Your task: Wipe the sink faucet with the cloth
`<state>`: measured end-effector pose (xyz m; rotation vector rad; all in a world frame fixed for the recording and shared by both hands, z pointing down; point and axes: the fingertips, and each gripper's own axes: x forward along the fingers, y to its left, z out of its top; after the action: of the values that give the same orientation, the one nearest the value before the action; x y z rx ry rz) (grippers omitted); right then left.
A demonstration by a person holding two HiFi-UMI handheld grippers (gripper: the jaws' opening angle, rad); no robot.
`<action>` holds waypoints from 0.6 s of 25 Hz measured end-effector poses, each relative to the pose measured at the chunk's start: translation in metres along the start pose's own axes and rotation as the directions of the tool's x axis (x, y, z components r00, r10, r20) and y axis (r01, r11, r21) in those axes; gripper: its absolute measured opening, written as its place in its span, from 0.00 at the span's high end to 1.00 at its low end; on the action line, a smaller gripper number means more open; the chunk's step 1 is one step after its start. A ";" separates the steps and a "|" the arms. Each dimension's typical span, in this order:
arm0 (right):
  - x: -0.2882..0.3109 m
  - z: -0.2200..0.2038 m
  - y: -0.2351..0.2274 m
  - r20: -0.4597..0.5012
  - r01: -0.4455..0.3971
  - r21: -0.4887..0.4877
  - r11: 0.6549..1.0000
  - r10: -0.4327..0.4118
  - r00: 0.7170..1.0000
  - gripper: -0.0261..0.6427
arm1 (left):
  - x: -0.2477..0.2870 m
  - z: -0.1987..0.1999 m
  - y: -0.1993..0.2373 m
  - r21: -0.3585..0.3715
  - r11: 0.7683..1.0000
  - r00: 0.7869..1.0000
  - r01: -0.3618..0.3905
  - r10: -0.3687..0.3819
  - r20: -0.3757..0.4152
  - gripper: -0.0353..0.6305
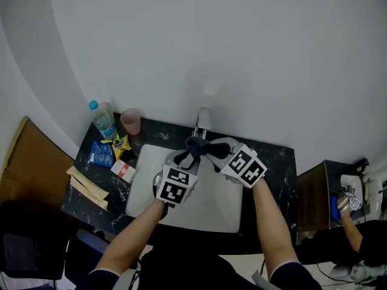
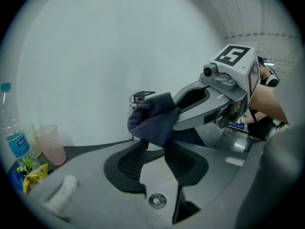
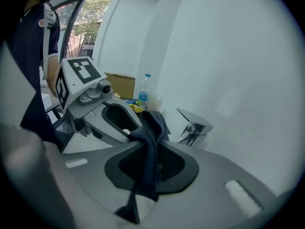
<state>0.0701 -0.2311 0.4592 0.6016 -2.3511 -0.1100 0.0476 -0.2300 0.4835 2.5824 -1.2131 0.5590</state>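
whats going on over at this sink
A person stands at a sink with a gripper in each hand. The right gripper is clamped on a dark cloth, held up just short of the faucet. The left gripper is open, its tips right at the cloth.

The cloth [image 1: 199,146] — dark blue-grey, bunched — hangs pinched between the jaws of the right gripper [image 3: 153,144], just in front of the faucet [image 1: 204,119], a chrome, angular tap standing upright behind the white sink [image 1: 211,207].
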 end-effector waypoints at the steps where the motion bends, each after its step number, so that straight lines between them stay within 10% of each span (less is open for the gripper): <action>1: 0.002 0.000 -0.007 0.001 0.021 0.003 1.000 -0.021 1.000 0.88 | 0.000 0.000 0.000 -0.001 1.000 1.000 0.000 0.000 0.001 0.76; 10: 0.019 -0.006 -0.075 -0.021 0.225 0.098 0.969 -0.224 0.974 0.88 | 0.000 0.001 -0.001 -0.002 1.000 1.000 0.004 -0.004 -0.001 0.76; 15: 0.017 -0.007 -0.051 -0.019 0.136 0.073 0.988 -0.135 0.991 0.88 | 0.000 0.000 -0.001 -0.004 1.000 1.000 0.005 -0.005 0.001 0.76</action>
<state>0.0838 -0.2840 0.4632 0.7966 -2.3077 -0.0794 0.0488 -0.2296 0.4836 2.5818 -1.2072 0.5534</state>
